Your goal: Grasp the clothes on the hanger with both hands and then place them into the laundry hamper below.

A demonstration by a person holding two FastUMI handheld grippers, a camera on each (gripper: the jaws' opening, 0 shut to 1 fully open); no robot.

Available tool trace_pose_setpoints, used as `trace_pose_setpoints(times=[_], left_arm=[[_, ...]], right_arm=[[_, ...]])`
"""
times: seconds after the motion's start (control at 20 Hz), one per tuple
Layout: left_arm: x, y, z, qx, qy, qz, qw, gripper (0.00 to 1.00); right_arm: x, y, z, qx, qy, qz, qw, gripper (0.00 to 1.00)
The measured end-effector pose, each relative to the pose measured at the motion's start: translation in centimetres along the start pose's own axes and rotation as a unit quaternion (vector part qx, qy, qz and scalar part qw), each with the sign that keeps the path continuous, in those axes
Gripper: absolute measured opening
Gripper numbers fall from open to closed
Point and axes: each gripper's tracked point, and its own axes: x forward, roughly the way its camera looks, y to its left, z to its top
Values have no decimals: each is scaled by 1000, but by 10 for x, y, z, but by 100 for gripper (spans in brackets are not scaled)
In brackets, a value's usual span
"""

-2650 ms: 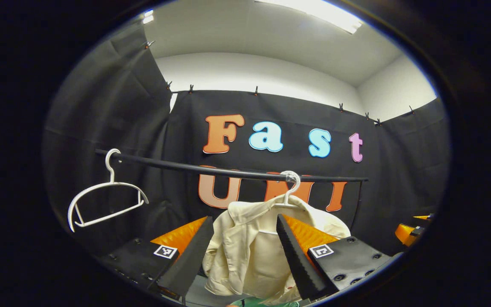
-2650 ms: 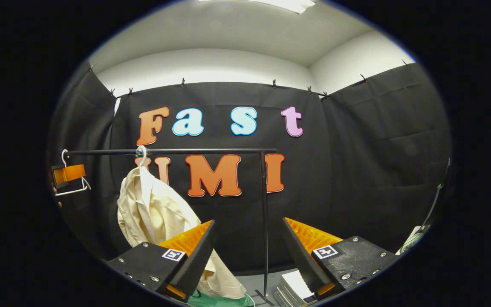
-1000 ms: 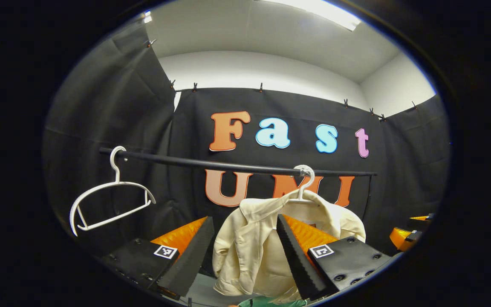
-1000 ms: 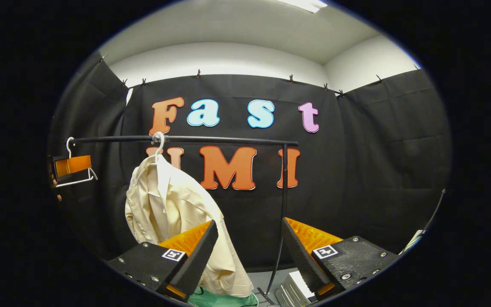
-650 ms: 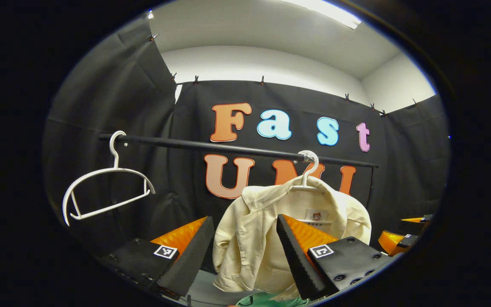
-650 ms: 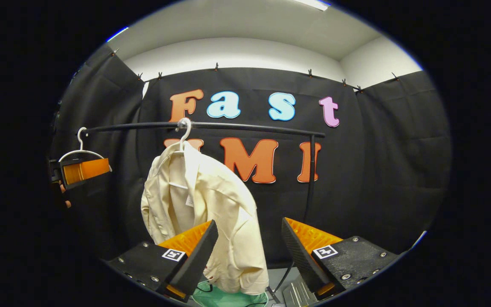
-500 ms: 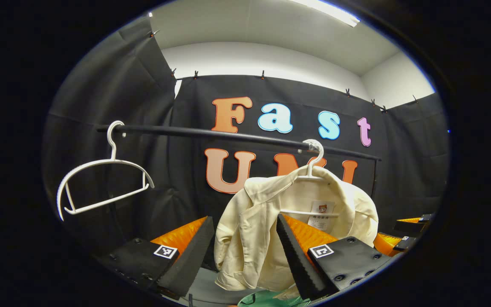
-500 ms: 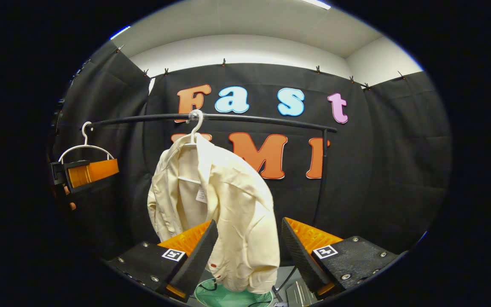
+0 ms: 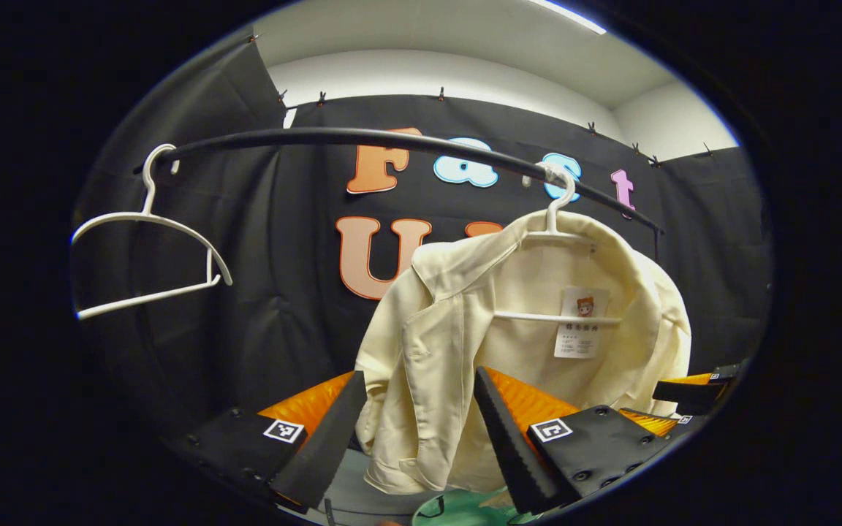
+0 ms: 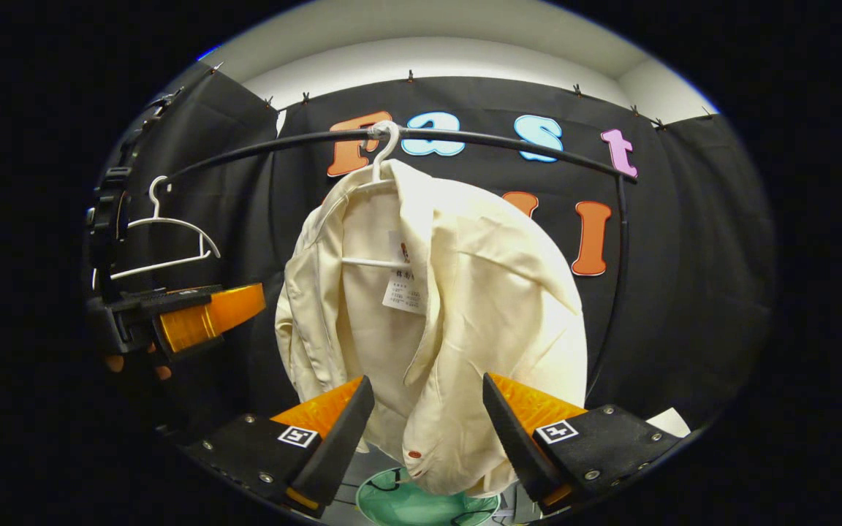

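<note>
Both grippers have closed in on the shirt, which hangs from its hanger on the rail. The left gripper and right gripper are spread wide, gripping nothing. The hamper sits below the shirt, though probably only its rim shows; grasping looks next.

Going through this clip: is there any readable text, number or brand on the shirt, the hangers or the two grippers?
Label inside the cream shirt, paper tag: printed lines, too small to read.
Square markers on the left gripper: black-and-white patterns, no words.
Square markers on the right gripper: likewise patterns only.
Nothing else legible on these.
</note>
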Motion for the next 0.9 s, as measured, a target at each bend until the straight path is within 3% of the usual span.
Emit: trace_pose_setpoints(times=[0.15,0.4,0.7,0.8,0.85,0.9], left_arm=[[27,-12,-24,-5,19,-19,1000,100],[66,-21,-62,-10,59,-36,998,97],[98,-28,-79,-1,64,-47,997,97],[103,-31,-82,1,71,-54,996,97],[106,-32,-83,0,72,-56,996,100],[108,-36,-82,-4,72,-61,996,95]], right_arm=[[17,0,-9,10,7,-2,1000,90],[45,-6,-21,30,19,-10,999,86],[68,-9,-30,67,31,-16,997,71],[67,-10,-27,70,27,-18,997,63],[66,-12,-26,70,26,-20,997,55],[67,-14,-26,69,26,-23,997,50]])
